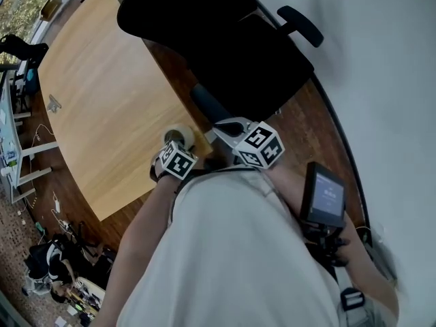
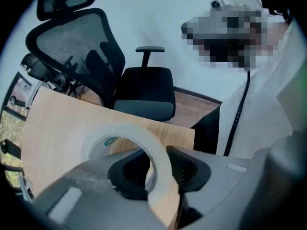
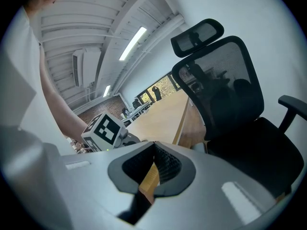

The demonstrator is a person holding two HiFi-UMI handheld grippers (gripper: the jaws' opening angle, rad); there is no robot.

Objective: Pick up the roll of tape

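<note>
Left gripper (image 2: pixel 160 169) jaws pinch roll of tape (image 2: pixel 129 128) across its wall. I'd hold there: light, stiff, slick-sided. Right gripper (image 3: pixel 154 157) closed, empty.

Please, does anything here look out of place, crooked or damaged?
Nothing is damaged or spilled. Only the roll of tape lies flat close to the edge of the table, its wall between the jaws of the left tool.

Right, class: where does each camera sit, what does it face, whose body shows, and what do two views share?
Head view: on the head, steeply down at table, roll of tape; arms, torso show.
Left gripper view: on left tongs, facing the roll between them; torso right.
Right gripper view: on right tongs, facing chair; forearm shows.
Head, left views share the tape.
</note>
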